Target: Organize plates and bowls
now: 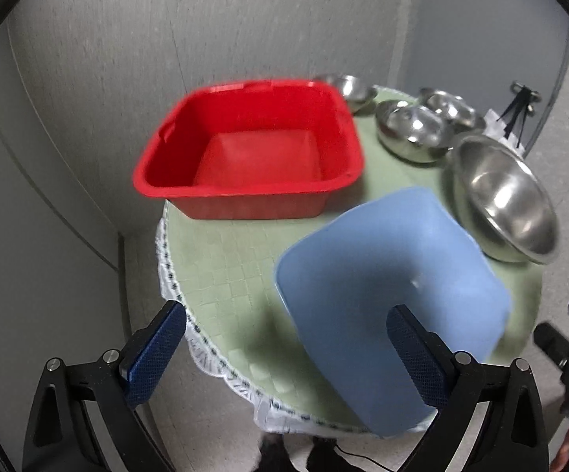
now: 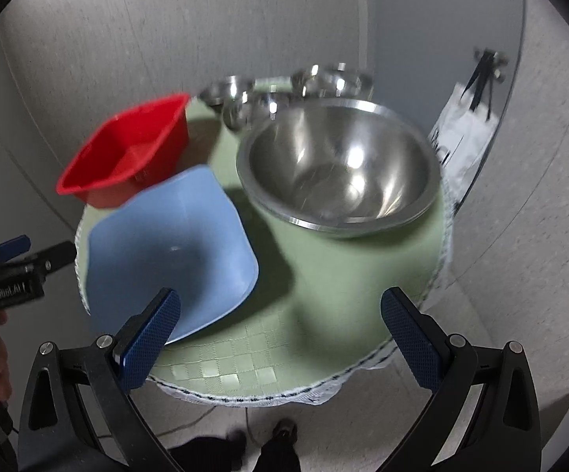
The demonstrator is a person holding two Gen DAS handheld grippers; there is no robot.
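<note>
A round table (image 1: 221,275) with a green mat holds a red square tub (image 1: 249,149), a light blue plastic tub (image 1: 390,299) and a large steel bowl (image 1: 508,200). Three smaller steel bowls (image 1: 414,129) stand at the back. My left gripper (image 1: 288,350) is open above the table's near edge, its right finger in front of the blue tub. In the right wrist view, my right gripper (image 2: 280,338) is open above the mat, short of the large steel bowl (image 2: 339,169). The blue tub (image 2: 170,251) lies by its left finger. The red tub (image 2: 127,153) is behind.
Grey walls stand close behind the table (image 2: 347,275). A white bag (image 2: 461,133) hangs at the right by the wall. The other gripper shows at the left edge of the right wrist view (image 2: 13,271). The floor and the person's feet are below.
</note>
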